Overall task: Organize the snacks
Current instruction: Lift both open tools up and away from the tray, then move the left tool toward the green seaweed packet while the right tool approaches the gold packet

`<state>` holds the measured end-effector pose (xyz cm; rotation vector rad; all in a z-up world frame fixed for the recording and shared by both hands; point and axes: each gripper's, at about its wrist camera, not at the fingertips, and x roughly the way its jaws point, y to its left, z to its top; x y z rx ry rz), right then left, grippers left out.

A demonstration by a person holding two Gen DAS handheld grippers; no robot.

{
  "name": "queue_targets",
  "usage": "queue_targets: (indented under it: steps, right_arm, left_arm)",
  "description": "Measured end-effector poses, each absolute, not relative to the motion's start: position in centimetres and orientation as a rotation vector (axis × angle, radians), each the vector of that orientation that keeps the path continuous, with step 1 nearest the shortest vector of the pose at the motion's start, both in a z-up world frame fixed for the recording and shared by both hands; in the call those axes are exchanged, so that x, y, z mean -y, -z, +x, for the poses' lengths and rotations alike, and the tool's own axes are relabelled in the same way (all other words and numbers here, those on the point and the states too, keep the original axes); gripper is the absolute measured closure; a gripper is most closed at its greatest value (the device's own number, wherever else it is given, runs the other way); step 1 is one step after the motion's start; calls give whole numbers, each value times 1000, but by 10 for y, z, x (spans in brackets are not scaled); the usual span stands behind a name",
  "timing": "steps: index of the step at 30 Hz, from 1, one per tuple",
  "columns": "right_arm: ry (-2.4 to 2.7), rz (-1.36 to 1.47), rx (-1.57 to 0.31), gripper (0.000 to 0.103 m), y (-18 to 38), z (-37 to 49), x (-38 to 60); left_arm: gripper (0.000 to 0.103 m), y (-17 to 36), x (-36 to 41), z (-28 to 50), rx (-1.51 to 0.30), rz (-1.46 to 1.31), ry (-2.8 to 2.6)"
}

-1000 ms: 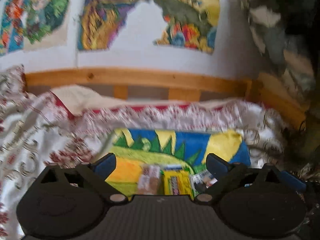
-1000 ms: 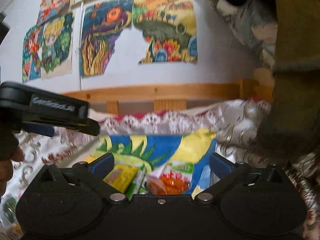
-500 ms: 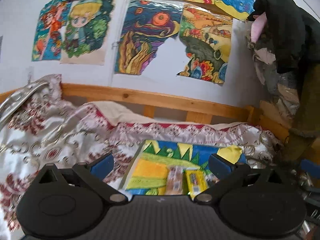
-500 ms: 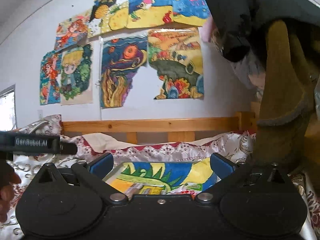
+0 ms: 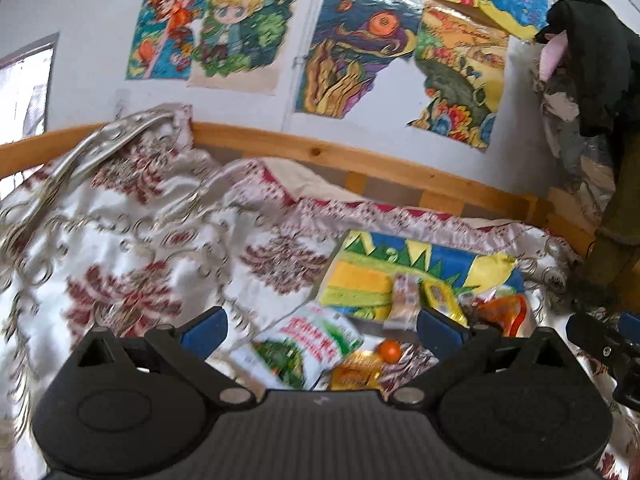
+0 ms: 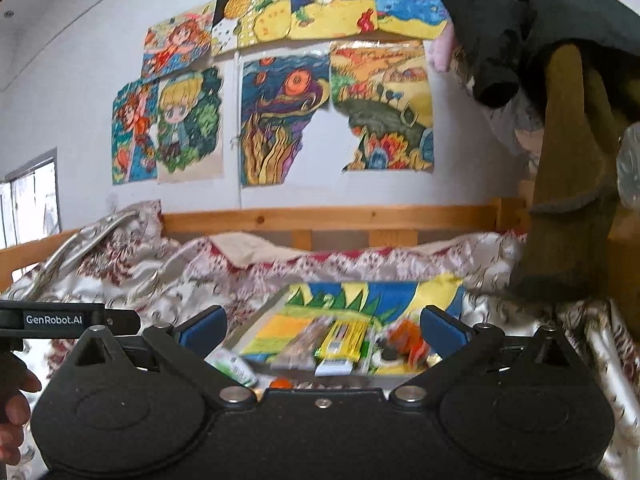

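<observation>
wall drawings [image 6: 280, 120], patterned bedspread [image 5: 120, 248]

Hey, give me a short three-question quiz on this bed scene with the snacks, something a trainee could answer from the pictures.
1. True or false: both the left gripper and the right gripper are open and hold nothing.
2. Where does the yellow rectangular snack packet lie? A) on the colourful painted board B) on the wooden bed rail C) between the left gripper's fingers
3. Fill in: the white and green snack bag lies off the board, on the patterned ______.

Key: 1 true; 2 A; 3 bedspread.
</observation>
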<state>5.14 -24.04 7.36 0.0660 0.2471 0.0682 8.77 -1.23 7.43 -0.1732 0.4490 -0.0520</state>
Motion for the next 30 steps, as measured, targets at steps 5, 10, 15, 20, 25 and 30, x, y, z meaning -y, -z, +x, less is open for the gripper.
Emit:
queue_targets:
  steps: [5, 10, 15, 20, 25, 30]
  right_arm:
    - [-71, 98, -296, 1, -61, 40, 232]
    - [-68, 79, -349, 1, -46, 30, 222]
    - [-64, 73, -399, 1, -33, 24, 213]
    - [-81, 41, -441, 1, -21, 25, 202]
    - [-94, 25, -466, 1, -13, 30, 196]
    - [-96, 25, -485, 1, -7, 33, 193]
  left_arm:
    - [1, -62, 0, 71, -473, -180, 38]
    - [1, -52, -7, 57, -485, -155, 29]
    - [1, -41, -12, 46, -495, -141, 26]
    - [1, -27, -15, 41, -516, -113, 38]
    - [1, -14, -17, 38, -545, -95, 38]
    - [1, -7, -17, 39, -568, -85, 33]
